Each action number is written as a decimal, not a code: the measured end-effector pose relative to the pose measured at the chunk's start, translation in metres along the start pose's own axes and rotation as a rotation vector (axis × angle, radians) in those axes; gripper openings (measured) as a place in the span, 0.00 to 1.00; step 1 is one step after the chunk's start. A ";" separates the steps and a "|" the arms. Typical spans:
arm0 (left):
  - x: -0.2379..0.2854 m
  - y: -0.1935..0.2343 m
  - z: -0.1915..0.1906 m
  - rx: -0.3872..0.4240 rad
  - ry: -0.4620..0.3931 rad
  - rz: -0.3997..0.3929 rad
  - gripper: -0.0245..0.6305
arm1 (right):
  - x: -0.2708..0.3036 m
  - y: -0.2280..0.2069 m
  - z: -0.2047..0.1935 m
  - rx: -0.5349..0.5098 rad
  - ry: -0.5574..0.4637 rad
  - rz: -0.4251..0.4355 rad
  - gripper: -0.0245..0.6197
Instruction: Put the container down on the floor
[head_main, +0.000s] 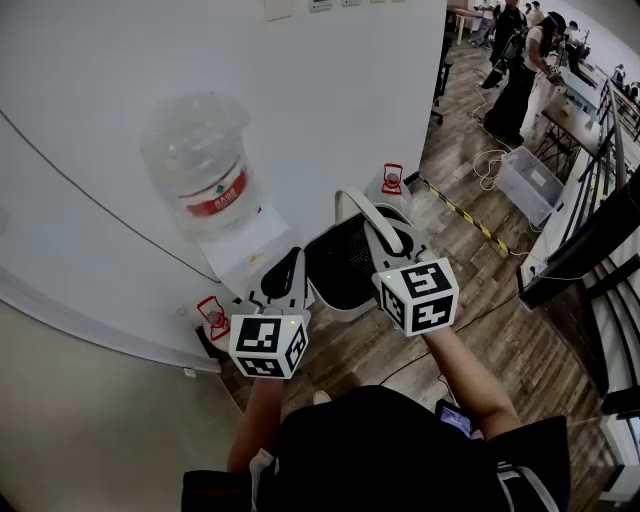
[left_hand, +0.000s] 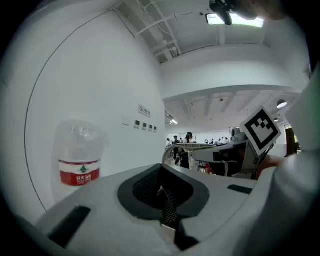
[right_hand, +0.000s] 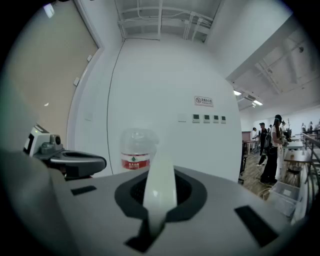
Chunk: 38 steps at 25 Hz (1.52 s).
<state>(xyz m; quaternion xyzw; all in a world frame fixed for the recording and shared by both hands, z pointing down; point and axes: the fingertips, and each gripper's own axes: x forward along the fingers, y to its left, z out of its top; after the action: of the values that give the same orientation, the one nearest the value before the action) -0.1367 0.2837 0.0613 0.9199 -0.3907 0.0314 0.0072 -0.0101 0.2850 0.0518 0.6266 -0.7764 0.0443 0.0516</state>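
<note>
The container is a dark mesh basket with a pale rim and a pale arched handle, upright, its open mouth facing up. It hangs by that handle, which is clamped in the right gripper, above the wooden floor close to the foot of the white wall. Its base seems clear of the floor, though the underside is hidden.

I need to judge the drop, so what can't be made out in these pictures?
- Bin base and the floor under it: hidden by the bin itself in the head view, out of frame in both gripper views.
- Bin contents: too dark, head view.
- Wall sign print: too small, right gripper view.
- People far off: tiny, head view.
</note>
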 end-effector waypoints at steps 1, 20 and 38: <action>0.001 0.000 0.000 0.002 0.000 -0.002 0.06 | 0.000 -0.002 0.000 0.003 -0.003 -0.001 0.08; 0.035 -0.050 -0.013 -0.017 0.024 -0.011 0.06 | -0.020 -0.047 -0.019 0.031 0.016 0.033 0.08; 0.044 -0.081 -0.031 -0.025 0.053 0.067 0.06 | -0.023 -0.083 -0.035 0.035 0.028 0.095 0.08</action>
<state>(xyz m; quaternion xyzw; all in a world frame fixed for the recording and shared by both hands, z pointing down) -0.0491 0.3096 0.0956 0.9051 -0.4213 0.0510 0.0281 0.0765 0.2943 0.0838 0.5891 -0.8036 0.0691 0.0493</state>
